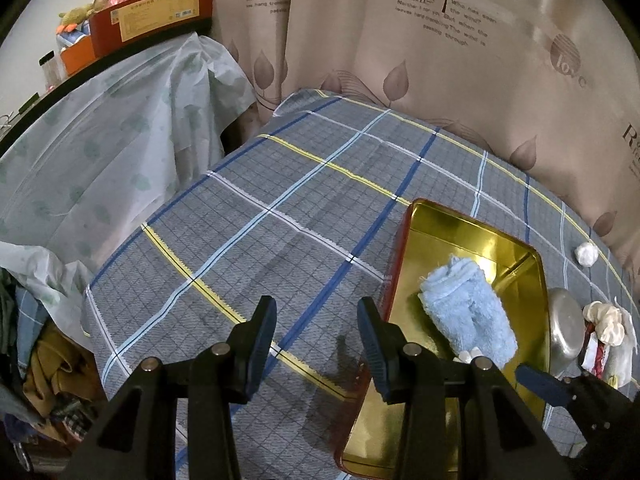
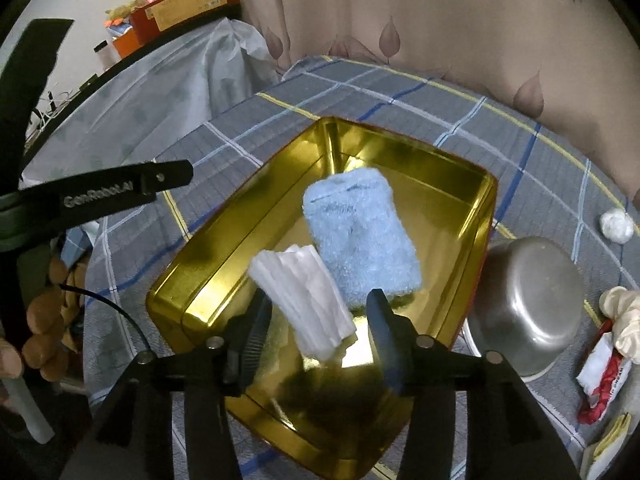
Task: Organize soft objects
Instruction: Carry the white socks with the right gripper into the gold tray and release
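My right gripper (image 2: 318,330) is released, jaws apart around a pleated white tissue wad (image 2: 304,300) that lies in the glossy gold tin (image 2: 224,280) beside a fluffy blue towel roll (image 2: 360,236). My left gripper (image 1: 316,344), stamped "GenRobot.AI", hangs unclenched and empty over the plaid cloth surface (image 1: 280,208). Dull steel bowl (image 2: 528,304) right of the tin. Curtain (image 1: 440,40) reads "Romatic feelings".

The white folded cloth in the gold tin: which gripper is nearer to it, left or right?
Right. The right gripper has the white folded cloth between its open fingers, over the gold tin. The left gripper hovers beside the tin, above the checked sheet.
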Demonstrator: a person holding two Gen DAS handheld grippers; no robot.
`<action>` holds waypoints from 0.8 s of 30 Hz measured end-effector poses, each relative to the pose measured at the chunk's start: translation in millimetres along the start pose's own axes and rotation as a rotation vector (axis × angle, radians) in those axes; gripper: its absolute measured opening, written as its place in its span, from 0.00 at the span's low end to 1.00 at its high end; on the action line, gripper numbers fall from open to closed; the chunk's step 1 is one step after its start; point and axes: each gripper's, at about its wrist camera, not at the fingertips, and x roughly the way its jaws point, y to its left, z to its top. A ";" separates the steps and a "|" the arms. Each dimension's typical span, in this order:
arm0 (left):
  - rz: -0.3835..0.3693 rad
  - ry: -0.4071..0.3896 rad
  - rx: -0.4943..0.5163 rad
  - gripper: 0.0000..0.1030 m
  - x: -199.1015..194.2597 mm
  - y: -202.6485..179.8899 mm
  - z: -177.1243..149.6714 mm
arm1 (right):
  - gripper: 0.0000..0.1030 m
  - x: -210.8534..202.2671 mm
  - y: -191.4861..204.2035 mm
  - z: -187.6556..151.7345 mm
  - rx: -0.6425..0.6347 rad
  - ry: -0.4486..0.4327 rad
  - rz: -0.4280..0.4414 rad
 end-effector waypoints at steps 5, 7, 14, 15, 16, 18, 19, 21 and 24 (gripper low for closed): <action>0.002 -0.003 0.002 0.42 0.3 -2.1 -0.5 | 0.47 -21.6 -6.4 -3.4 0.030 -0.031 0.004; 0.003 -0.002 0.003 0.42 0.1 -2.8 -0.9 | 0.48 -33.9 -12.3 -7.2 0.045 -0.048 -0.003; 0.011 -0.009 0.034 0.42 -1.5 -10.4 -4.4 | 0.50 -83.8 -53.5 -25.9 0.136 -0.101 -0.052; 0.011 -0.010 0.039 0.42 -1.6 -11.6 -4.6 | 0.50 -93.4 -63.8 -29.9 0.158 -0.109 -0.068; 0.012 -0.012 0.044 0.42 -2.1 -12.9 -4.9 | 0.50 -100.2 -70.6 -32.9 0.171 -0.114 -0.080; 0.011 -0.015 0.049 0.42 -3.0 -14.1 -5.6 | 0.50 -118.7 -88.9 -41.7 0.196 -0.126 -0.111; 0.012 -0.016 0.052 0.42 -3.1 -14.8 -5.7 | 0.50 -128.6 -99.0 -46.9 0.207 -0.132 -0.138; 0.018 -0.016 0.058 0.42 -2.6 -16.3 -6.2 | 0.53 -146.2 -118.3 -56.8 0.224 -0.135 -0.192; 0.025 -0.012 0.072 0.42 -0.8 -19.0 -6.9 | 0.55 -174.6 -153.6 -75.4 0.271 -0.136 -0.284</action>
